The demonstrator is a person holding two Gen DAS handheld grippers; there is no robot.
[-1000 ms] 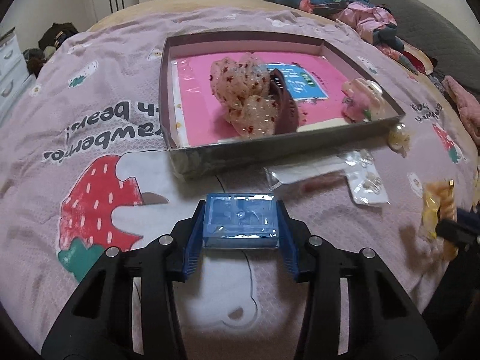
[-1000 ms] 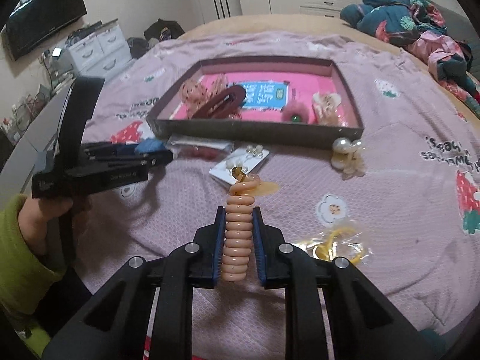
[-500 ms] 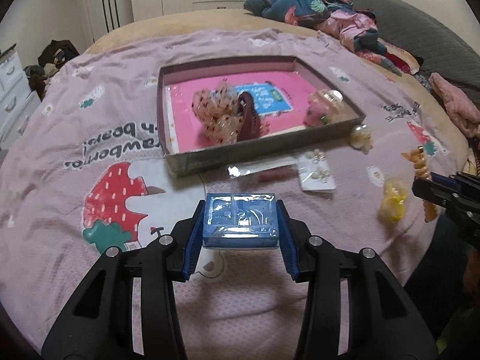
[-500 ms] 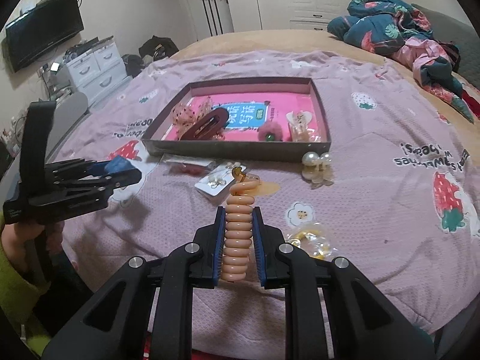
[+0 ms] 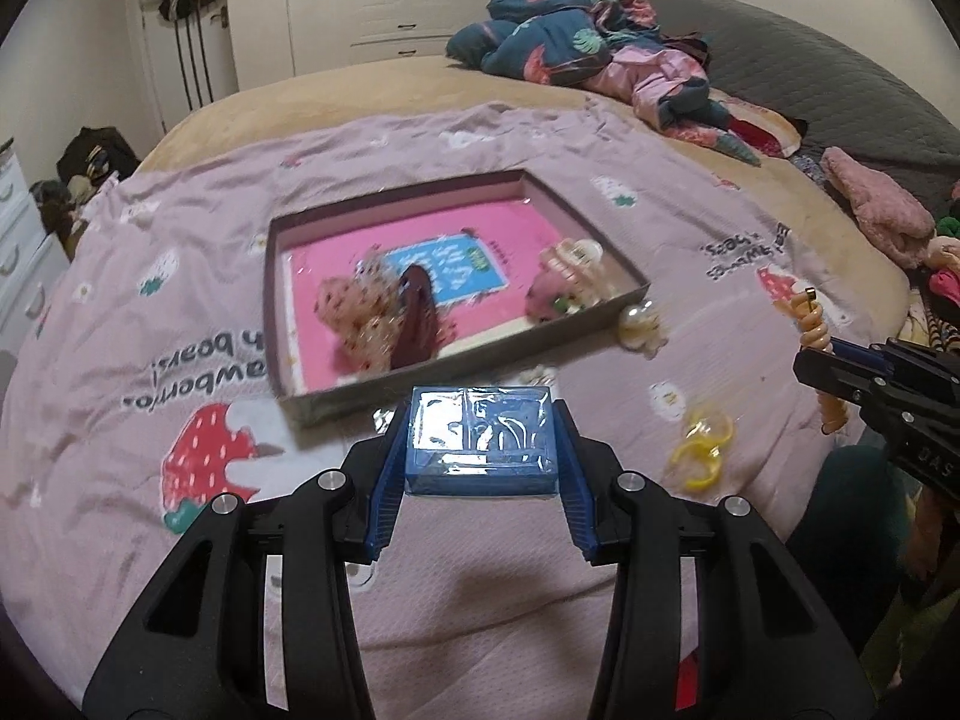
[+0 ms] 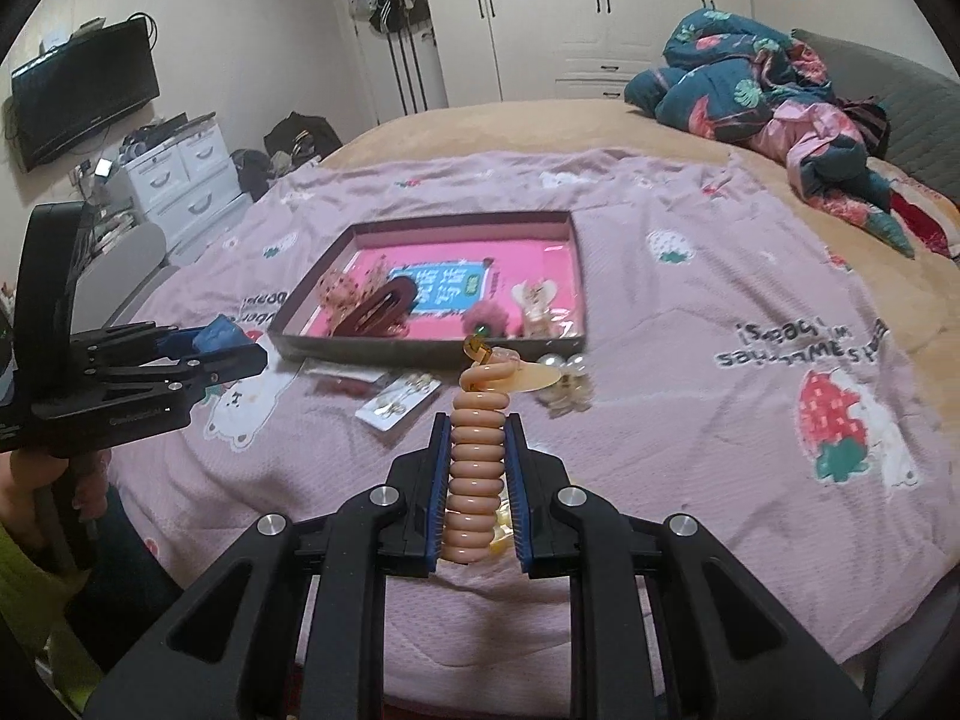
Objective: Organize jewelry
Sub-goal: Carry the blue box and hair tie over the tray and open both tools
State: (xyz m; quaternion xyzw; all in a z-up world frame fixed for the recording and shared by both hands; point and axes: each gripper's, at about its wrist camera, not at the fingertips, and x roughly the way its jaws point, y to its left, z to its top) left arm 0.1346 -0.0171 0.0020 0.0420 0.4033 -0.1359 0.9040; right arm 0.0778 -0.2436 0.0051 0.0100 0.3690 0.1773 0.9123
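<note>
My left gripper [image 5: 480, 450] is shut on a small blue box [image 5: 480, 441] wrapped in clear film, held above the bed's near edge. My right gripper [image 6: 479, 480] is shut on a peach spiral hair tie [image 6: 477, 456] that stands up between the fingers. A shallow brown tray [image 5: 336, 396] with a pink floor lies ahead on the bed; it holds a dotted scrunchie [image 5: 354, 312], a dark red hair clip [image 5: 417, 324] and a pink clip [image 5: 561, 282]. The tray also shows in the right wrist view [image 6: 420, 354].
On the pink blanket near the tray lie a pearl clip [image 5: 639, 324], yellow rings in a clear bag [image 5: 702, 444] and earring packets [image 6: 399, 402]. Bedding is piled at the far right [image 6: 756, 78]. White drawers [image 6: 174, 180] stand to the left.
Both grippers have pulled back and up from the tray, still holding the blue box and the spiral hair tie. The tray looks smaller and farther away.
</note>
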